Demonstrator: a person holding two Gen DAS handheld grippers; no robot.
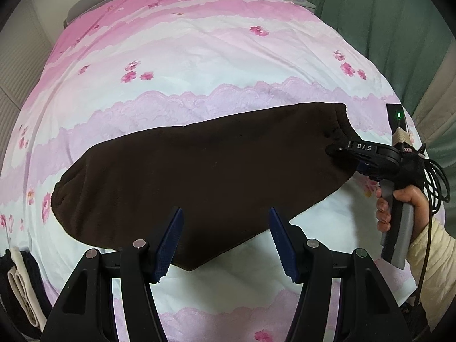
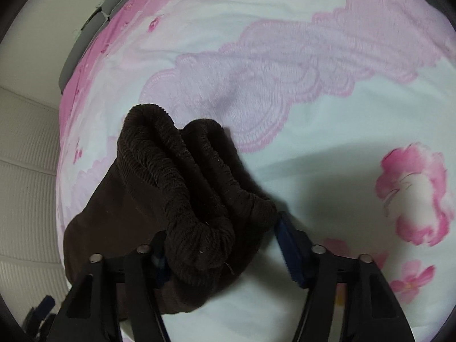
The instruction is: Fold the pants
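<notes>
On the pink floral bed (image 1: 228, 57), my right tongs (image 2: 225, 253) stand apart around the dark brown knitted pants' (image 1: 199, 171) waistband, left tongs (image 1: 225, 245) apart, empty; clamp all layers squarely.

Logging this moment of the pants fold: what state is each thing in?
Brown pants: folded lengthwise, flat on the bedspread.
Waistband: bunched between the right tongs, not visibly clamped.
Left tongs: open, empty, above the pants.
Folded clothes: stacked at the bed's edge.

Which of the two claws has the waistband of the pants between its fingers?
The right claw: the pants waistband bunches between its fingers. The left claw holds nothing.
</notes>
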